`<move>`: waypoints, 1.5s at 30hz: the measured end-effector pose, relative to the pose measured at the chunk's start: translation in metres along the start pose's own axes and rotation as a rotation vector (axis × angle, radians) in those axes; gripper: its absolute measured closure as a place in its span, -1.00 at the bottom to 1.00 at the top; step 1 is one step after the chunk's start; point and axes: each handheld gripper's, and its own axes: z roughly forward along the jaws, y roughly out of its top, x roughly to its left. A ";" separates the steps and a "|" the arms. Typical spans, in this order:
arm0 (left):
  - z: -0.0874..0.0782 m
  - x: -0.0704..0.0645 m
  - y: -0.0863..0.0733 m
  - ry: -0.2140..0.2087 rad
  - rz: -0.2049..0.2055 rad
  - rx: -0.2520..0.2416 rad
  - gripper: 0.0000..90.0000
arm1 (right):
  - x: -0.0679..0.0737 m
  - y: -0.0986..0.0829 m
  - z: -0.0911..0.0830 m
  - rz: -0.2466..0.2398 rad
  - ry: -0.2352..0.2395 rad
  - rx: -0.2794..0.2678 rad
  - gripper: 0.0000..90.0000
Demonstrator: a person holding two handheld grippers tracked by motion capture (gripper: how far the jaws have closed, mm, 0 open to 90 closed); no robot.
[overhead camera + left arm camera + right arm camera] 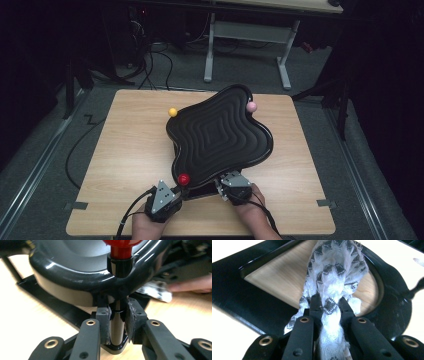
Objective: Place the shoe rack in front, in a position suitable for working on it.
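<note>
The left hand-held gripper (117, 325) is clenching the black post (117, 326) under the red knob (184, 179), at the near edge of the wavy black tray (220, 137) on the bench (125, 150). The right hand-held gripper (329, 306) is grasping a patterned white cloth (335, 270) just right of that knob, over the black base frame (234, 300) beneath the tray. Judging from this, wiping is underway — keeping the post steady while dragging the cloth flat should work best.
</note>
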 end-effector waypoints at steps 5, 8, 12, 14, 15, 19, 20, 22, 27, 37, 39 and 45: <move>0.000 0.010 -0.001 0.018 -0.007 0.000 0.66 | 0.009 -0.002 -0.008 -0.019 0.004 0.003 0.76; -0.001 0.013 0.000 0.017 -0.017 0.009 0.65 | 0.013 -0.003 -0.012 -0.005 0.010 0.009 0.75; -0.010 0.016 0.002 0.000 -0.029 -0.008 0.50 | 0.020 -0.001 -0.022 0.029 0.033 -0.030 0.72; -0.011 0.017 0.003 -0.008 -0.042 -0.004 0.50 | 0.030 0.002 -0.024 0.040 0.057 -0.052 0.71; -0.011 0.018 0.002 -0.014 -0.060 -0.011 0.52 | 0.036 0.005 -0.023 0.050 0.086 -0.051 0.71; -0.010 0.017 0.003 -0.006 -0.050 -0.004 0.66 | 0.056 0.010 -0.016 0.043 0.131 -0.041 0.70; -0.010 0.017 0.003 -0.005 -0.050 -0.002 0.66 | 0.060 0.012 -0.015 0.052 0.146 -0.044 0.70; -0.009 0.017 0.004 -0.002 -0.050 0.002 0.66 | 0.067 0.016 -0.012 0.085 0.197 -0.049 0.70; -0.010 0.017 0.003 0.001 -0.040 0.000 0.67 | 0.080 0.020 -0.009 0.067 0.222 -0.046 0.70; -0.015 0.021 0.002 0.014 -0.031 0.009 0.67 | 0.044 0.006 -0.018 0.088 0.133 -0.031 0.70; -0.017 0.025 0.001 0.017 -0.035 0.011 0.67 | 0.035 0.003 -0.021 0.096 0.113 -0.024 0.70; -0.023 0.031 -0.002 0.016 -0.031 0.012 0.67 | -0.001 -0.009 -0.026 0.116 0.032 0.005 0.70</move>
